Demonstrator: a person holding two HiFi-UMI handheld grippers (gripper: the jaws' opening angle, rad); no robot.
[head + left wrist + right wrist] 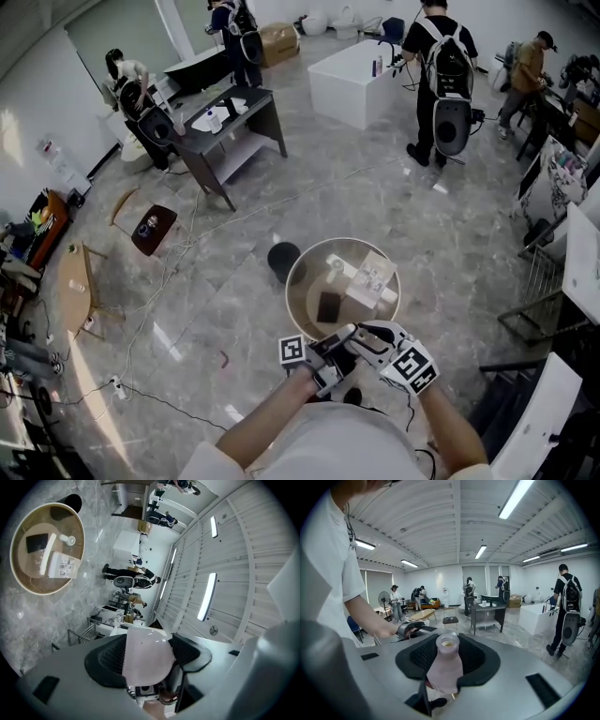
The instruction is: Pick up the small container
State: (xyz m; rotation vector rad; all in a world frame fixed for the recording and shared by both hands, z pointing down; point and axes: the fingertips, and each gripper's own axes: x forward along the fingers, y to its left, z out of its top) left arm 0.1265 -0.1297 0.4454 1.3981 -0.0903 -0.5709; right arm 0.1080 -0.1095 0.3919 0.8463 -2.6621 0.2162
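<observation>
- Small container [446, 665]: pale pink frosted bottle w/ open neck, something yellowish inside. It stands upright in lower centre of right gripper view, off the table, up in the air.
- R gripper [449, 656]: jaws about half apart, the black pads press on the bottle's body from both sides; the neck sticks up above the pads.
- L gripper [147, 660]: jaws wide apart, pads closed on a pale pink rounded piece [146, 657], smooth, same colour as the bottle. I cannot tell if it is part of the container or a separate thing.
- Head view: L gripper [323, 361] and R gripper [380, 345] are in lower centre of frame, tips close together, just below the rim of the round table [298, 291]. The bottle itself is too small to see there.
- On the table: a white box [370, 279] at the right, a black flat item [329, 307] at lower middle, a small white item [336, 265] near the top.
- A black round object [281, 260] is on the floor, touching the table's upper-left edge in the frame.
- Further off: dark desk [234, 122] at upper left, white counter [352, 80] at top centre, a person w/ backpack [441, 75] at upper right.
</observation>
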